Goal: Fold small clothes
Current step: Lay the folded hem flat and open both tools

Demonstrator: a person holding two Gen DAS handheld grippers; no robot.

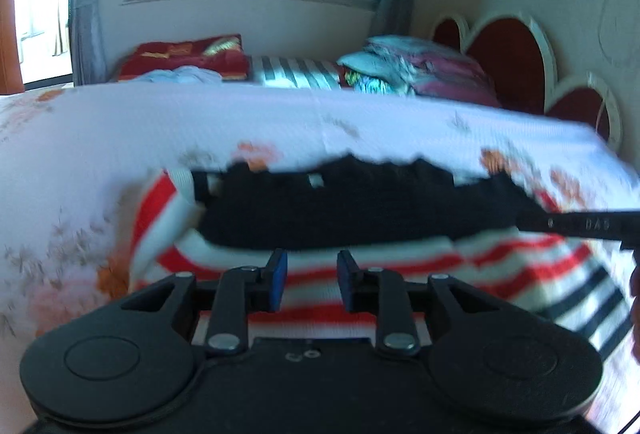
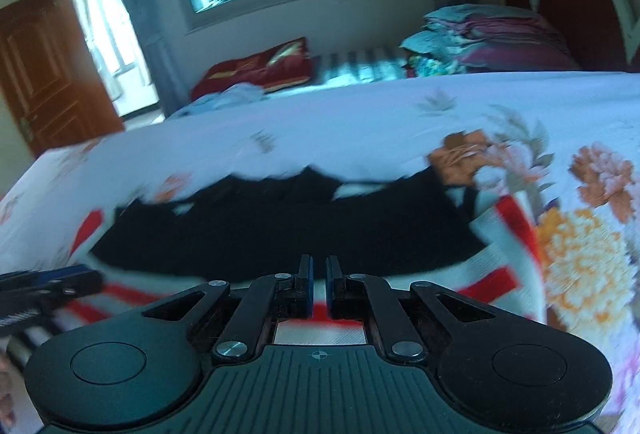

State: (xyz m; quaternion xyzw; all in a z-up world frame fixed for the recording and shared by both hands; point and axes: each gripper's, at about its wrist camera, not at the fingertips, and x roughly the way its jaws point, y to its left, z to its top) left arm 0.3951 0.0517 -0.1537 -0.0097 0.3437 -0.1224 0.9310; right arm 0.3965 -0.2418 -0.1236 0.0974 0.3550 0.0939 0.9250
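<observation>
I see L gripper [image 1: 311, 280] fingers apart, empty; R gripper [image 2: 317, 284] narrow gap, nothing held. Both hover at striped garment [image 1: 400, 266] near edge, prob. lining up fold under black garment [image 1: 360, 206].

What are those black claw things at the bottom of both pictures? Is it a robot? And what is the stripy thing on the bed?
It isn't a robot. A person holds a two-finger grabber in each hand, and each grabber has a small camera looking out along its fingers. One picture comes from the left gripper, the other from the right gripper. That is why you see black claws at the bottom of both.

They are over a bed with a flowery sheet. On it lies a striped garment in red, white and dark stripes, with a black garment lying on top of it.

The left gripper's fingers are apart and hold nothing. The right gripper's fingers are nearly together with a thin gap; I see nothing pinched there. The pictures are blurry.
</observation>
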